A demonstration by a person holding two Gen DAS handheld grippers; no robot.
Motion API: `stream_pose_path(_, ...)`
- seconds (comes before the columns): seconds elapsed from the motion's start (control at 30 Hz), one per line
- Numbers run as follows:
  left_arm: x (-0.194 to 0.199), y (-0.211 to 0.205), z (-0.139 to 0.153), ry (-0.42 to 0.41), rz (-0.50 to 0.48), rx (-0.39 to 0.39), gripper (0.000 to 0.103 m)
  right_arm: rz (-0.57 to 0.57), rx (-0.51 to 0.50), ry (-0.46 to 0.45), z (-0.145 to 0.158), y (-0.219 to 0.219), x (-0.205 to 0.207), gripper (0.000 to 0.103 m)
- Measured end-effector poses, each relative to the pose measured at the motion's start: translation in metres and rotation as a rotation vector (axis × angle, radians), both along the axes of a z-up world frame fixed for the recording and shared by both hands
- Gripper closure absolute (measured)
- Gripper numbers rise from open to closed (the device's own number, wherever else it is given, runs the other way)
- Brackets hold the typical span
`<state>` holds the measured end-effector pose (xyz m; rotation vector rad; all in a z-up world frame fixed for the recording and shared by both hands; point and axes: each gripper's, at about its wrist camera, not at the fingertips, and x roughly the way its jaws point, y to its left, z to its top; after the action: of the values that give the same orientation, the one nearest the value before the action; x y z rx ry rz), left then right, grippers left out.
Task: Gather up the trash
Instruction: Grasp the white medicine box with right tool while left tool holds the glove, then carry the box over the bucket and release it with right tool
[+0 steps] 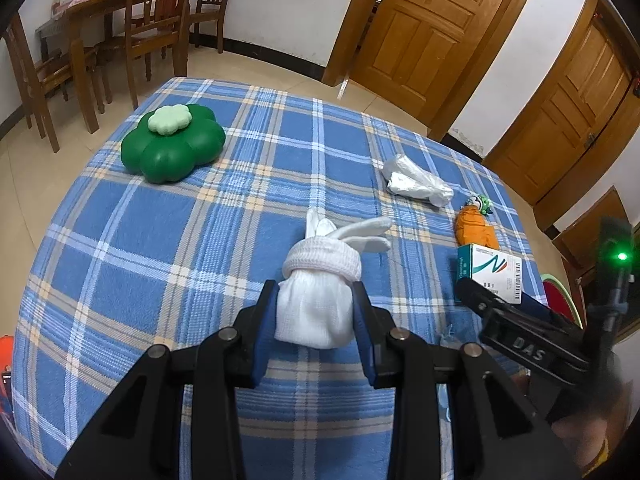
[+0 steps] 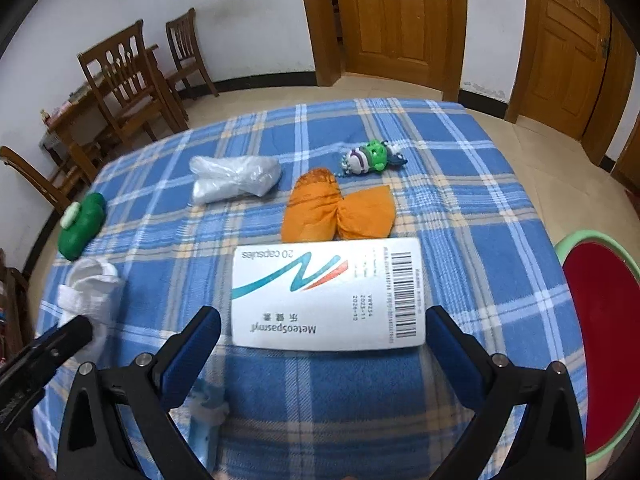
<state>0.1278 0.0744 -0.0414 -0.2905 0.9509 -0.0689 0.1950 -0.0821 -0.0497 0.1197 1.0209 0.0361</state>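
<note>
The left gripper point(image 1: 316, 304) has its blue-padded fingers pressed against both sides of a soft knitted white glove point(image 1: 318, 292), rolled into a bundle with ribbed cuff and limp fingertips. The right gripper point(image 2: 322, 326) stands wide open, its pads flanking but clear of a glossy white cardboard medicine box point(image 2: 328, 294) (its print reads upside down: "20 capsules"). Just beyond the box lies a crumpled orange cloth point(image 2: 334, 212); past that, a small green-headed keychain figure point(image 2: 374, 158) and a crinkled translucent plastic bag point(image 2: 234, 184). Far left of the box sits a smooth green clover-shaped container point(image 1: 172, 144). All rest on a woolly blue plaid tablecloth point(image 1: 132, 240). A red basin point(image 2: 600, 344) with pale green rim is cut off at right. Wooden chairs point(image 2: 128, 76) and panelled doors point(image 2: 388, 16) line the white-walled room.
</note>
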Motion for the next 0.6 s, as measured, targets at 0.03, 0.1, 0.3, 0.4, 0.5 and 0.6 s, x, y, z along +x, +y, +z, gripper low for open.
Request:
stream_pose_path(0.03, 0.0, 0.0, -0.001, 0.001, 0.0, 0.0, 0.067, -0.004, -0.02, -0.009, -0.001, 0.001, 0.0, 0.0)
stream_pose_path(0.1, 0.0, 0.0, -0.002, 0.004, -0.001, -0.001, 0.067, -0.008, -0.038, -0.004, -0.003, 0.001, 0.001, 0.0)
stream_pose_path(0.3, 0.0, -0.004, -0.003, 0.008, -0.009, 0.002, 0.067, -0.009, -0.034, -0.005, -0.002, -0.001, 0.003, 0.004)
stream_pose_path(0.4, -0.001, -0.007, -0.002, 0.006, -0.017, 0.005, 0.067, -0.016, -0.028, -0.015, 0.001, -0.006, 0.0, 0.011)
stream_pose_path(0.5, -0.003, -0.011, -0.001, 0.004, -0.026, 0.007, 0.067, -0.028, 0.002, -0.016, 0.003, -0.014, -0.004, 0.011)
stream_pose_path(0.6, -0.005, -0.016, 0.001, -0.001, -0.038, 0.008, 0.067, -0.04, 0.024, -0.03, 0.008, -0.023, -0.013, 0.011)
